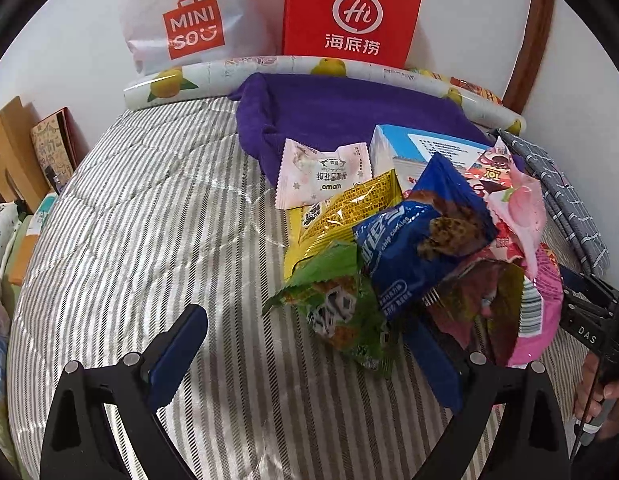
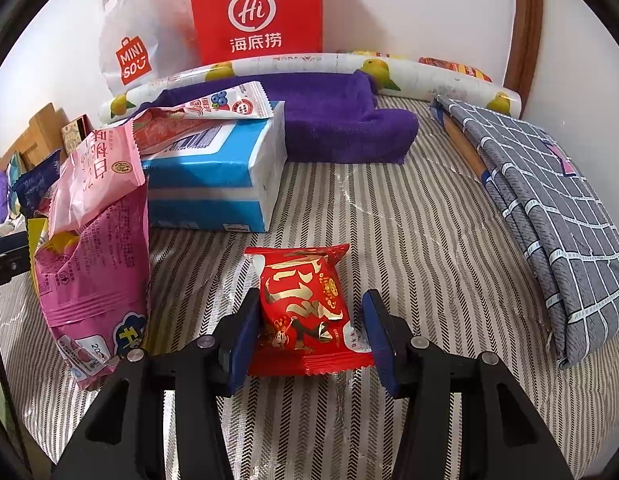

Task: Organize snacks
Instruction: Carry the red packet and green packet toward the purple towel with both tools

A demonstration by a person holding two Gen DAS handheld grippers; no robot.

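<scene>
Striped grey-and-white bed cover across the whole surface. Folded purple towel toward the back — just before a lemon-print roll. Red paper bag and white shopping bag upright against the wall. Folded grey checked cloth along the right edge.

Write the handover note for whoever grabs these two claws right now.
Right claw: straddles the red snack packet on the striped cover; left pad touches it, right pad stands clear, so no firm grip.
Left claw: open, empty, at the green packet.
Pile: yellow packet, blue cookie packet, pink bag, blue box.
Done: nothing visibly sorted.
Left: sort the pile, place the red packet.
</scene>
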